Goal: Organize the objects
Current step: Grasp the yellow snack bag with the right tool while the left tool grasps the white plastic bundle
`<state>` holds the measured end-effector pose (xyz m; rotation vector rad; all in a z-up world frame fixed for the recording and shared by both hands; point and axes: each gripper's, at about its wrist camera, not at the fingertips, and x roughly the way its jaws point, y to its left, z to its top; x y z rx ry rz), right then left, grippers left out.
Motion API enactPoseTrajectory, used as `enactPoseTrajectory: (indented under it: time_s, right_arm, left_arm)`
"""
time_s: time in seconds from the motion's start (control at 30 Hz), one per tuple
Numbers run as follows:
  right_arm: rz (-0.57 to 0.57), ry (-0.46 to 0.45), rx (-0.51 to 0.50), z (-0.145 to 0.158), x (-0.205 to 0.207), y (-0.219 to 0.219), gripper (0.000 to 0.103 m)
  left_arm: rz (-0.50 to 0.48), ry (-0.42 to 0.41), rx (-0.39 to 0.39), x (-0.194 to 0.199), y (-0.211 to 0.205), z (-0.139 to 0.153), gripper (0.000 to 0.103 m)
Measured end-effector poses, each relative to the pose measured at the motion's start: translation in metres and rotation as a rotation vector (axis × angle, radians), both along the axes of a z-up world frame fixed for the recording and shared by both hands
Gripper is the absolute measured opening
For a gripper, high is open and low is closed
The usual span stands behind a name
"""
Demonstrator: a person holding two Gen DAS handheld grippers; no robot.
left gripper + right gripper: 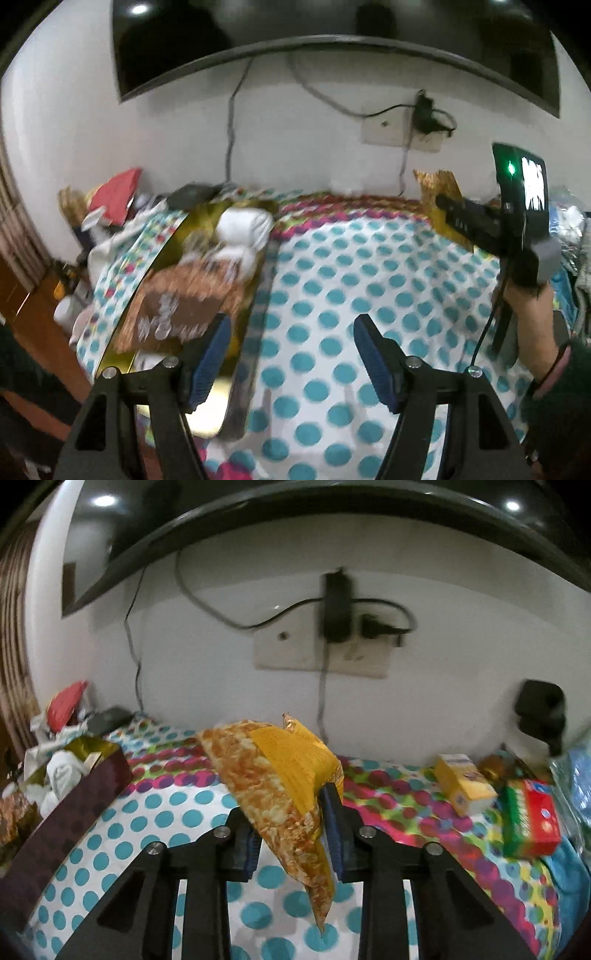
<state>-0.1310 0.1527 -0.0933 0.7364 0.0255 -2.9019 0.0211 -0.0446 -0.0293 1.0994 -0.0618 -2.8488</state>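
My right gripper (291, 827) is shut on an orange snack packet (280, 775) and holds it above the dotted cloth. The packet's top also shows in the left wrist view (439, 184), beyond the right gripper's body (517, 221). My left gripper (291, 354) is open and empty, low over the cloth, just right of a gold-lined box (207, 384). That box holds a brown snack packet (181, 299) and white bundles (243, 229). In the right wrist view the box (66, 812) stands at the left.
The cloth (155, 812) has teal dots, with a pink and green band at the back. A yellow carton (463, 784) and a red-green box (532, 823) lie at the right. Clutter with a red packet (116, 195) sits at the back left. A wall socket with plugs (332, 642) and a TV (332, 22) are behind.
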Motion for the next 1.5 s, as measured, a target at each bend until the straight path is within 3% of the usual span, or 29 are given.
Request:
enactPoseTrajectory:
  time_s: [0.17, 0.27, 0.4, 0.53, 0.73, 0.8, 0.97, 1.13, 1.33, 1.5]
  right_arm:
    - [-0.046, 0.036, -0.014, 0.002, 0.010, 0.022, 0.025]
    - [-0.079, 0.058, -0.013, 0.003, 0.011, 0.030, 0.024]
    - [-0.090, 0.079, 0.001, -0.002, 0.013, 0.034, 0.023]
    - [-0.084, 0.090, 0.012, -0.004, 0.014, 0.031, 0.023]
    - [-0.072, 0.074, 0.008, -0.008, 0.012, 0.029, 0.023]
    - [-0.068, 0.069, 0.008, -0.009, 0.012, 0.029, 0.023]
    - [-0.039, 0.077, 0.047, -0.009, 0.014, 0.019, 0.024]
    - [-0.040, 0.053, 0.016, -0.010, 0.010, 0.025, 0.024]
    - [-0.028, 0.046, 0.041, -0.011, 0.008, 0.018, 0.026]
    - [-0.029, 0.021, 0.043, -0.013, 0.004, 0.018, 0.028]
  left_arm:
    - [-0.128, 0.001, 0.080, -0.057, 0.016, 0.012, 0.071]
    - [-0.152, 0.012, 0.106, -0.103, 0.022, 0.010, 0.071]
    - [-0.160, 0.010, 0.082, -0.172, 0.036, 0.000, 0.071]
    - [-0.192, -0.034, 0.112, -0.232, 0.049, -0.019, 0.071]
    - [-0.183, -0.117, 0.027, -0.307, 0.066, -0.062, 0.071]
    - [-0.161, -0.111, 0.004, -0.322, 0.069, -0.071, 0.071]
    - [-0.120, -0.105, 0.031, -0.349, 0.066, -0.088, 0.071]
    - [-0.082, -0.093, 0.011, -0.364, 0.063, -0.103, 0.071]
    - [-0.028, -0.154, 0.101, -0.383, 0.047, -0.117, 0.071]
    - [-0.030, -0.154, 0.104, -0.383, 0.047, -0.121, 0.071]
